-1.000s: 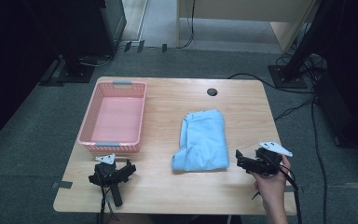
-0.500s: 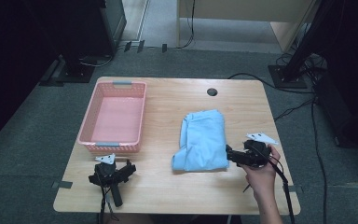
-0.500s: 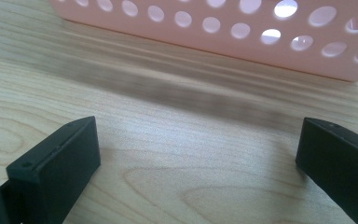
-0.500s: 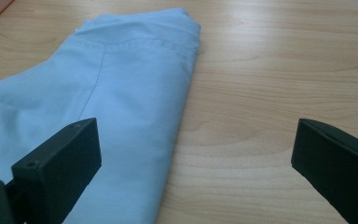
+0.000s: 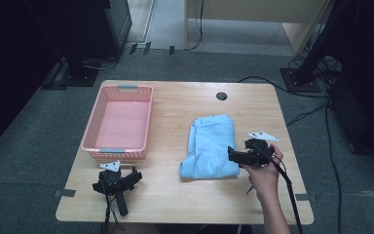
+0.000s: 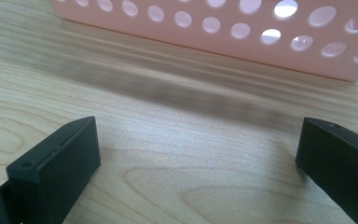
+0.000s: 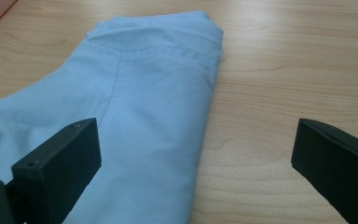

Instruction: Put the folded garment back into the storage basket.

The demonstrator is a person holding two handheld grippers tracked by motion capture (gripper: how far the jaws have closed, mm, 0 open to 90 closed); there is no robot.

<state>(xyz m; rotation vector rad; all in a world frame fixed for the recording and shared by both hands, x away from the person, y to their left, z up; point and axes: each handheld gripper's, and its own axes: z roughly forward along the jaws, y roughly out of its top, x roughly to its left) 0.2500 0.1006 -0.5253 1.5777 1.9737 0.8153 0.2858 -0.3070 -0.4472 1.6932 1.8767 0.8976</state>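
A folded light-blue cloth lies on the wooden table, right of centre. A hand holds my right gripper at the cloth's right edge, jaws open and pointing left at it. In the right gripper view the blue cloth spreads under the left jaw, and my right gripper has nothing between its jaws. My left gripper rests on the table near the front left with no hand on it. It stands open over bare wood and faces the pink basket.
The pink perforated basket stands empty at the table's left side. A round black cable hole sits near the far edge. Cables trail from the right gripper off the front edge. Dark equipment stands surround the table on the floor.
My right gripper has moved left across the table from near the right edge up to the cloth's right edge. The left gripper has not moved.
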